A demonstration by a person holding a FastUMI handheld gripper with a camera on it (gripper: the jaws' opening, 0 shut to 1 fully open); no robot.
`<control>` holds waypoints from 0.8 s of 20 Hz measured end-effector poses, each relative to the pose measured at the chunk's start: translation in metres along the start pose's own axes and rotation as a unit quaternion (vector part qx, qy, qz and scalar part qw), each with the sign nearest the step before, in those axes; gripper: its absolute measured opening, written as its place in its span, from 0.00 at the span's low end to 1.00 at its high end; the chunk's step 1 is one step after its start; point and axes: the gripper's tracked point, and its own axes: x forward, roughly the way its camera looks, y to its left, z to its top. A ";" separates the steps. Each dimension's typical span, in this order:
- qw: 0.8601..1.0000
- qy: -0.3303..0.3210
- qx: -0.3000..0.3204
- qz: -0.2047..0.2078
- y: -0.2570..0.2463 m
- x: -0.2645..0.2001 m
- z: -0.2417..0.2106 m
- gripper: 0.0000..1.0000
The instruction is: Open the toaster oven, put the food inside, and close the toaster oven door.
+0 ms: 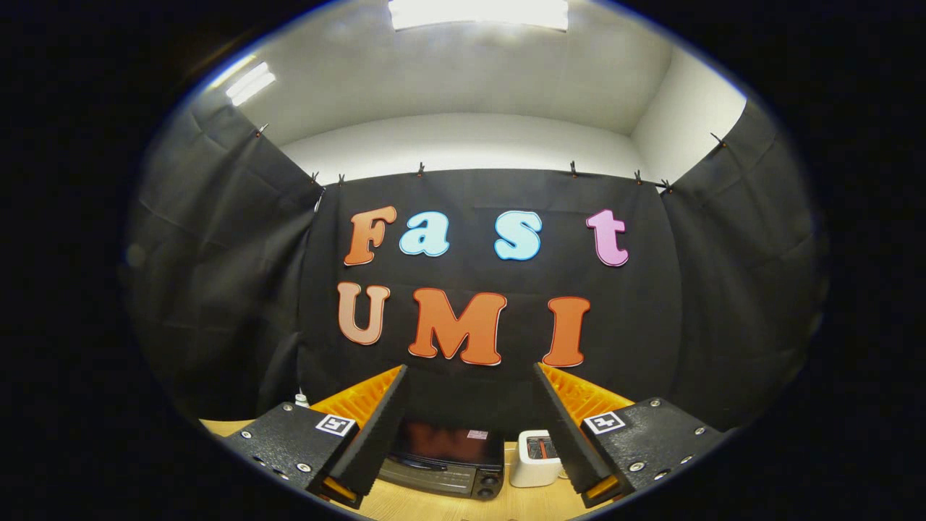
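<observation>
My gripper [470, 376] is open, its two fingers spread wide with nothing between them. It is held high and looks over the table. Beyond and below the fingers a dark toaster oven [445, 459] stands on the wooden table [448, 506], its glass door shut and its knobs on the right side. The left finger [376, 427] covers the oven's left end. I see no food in this view.
A small white toaster-like appliance [537, 457] stands just right of the oven. A small white bottle top [302, 399] peeks out behind the left finger. Black cloth walls close the booth at the back and both sides.
</observation>
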 end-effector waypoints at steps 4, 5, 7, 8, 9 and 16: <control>1.000 -0.008 0.003 0.001 0.005 0.000 0.006 0.99; 1.000 -0.006 0.007 0.001 0.005 0.001 0.005 0.99; 1.000 0.002 0.016 0.004 0.005 0.002 0.003 0.99; 1.000 0.007 0.019 0.005 0.005 0.002 -0.001 0.99; 1.000 0.010 0.022 0.006 0.006 0.003 -0.003 0.99; 0.998 0.038 0.053 0.016 0.022 0.014 -0.054 0.99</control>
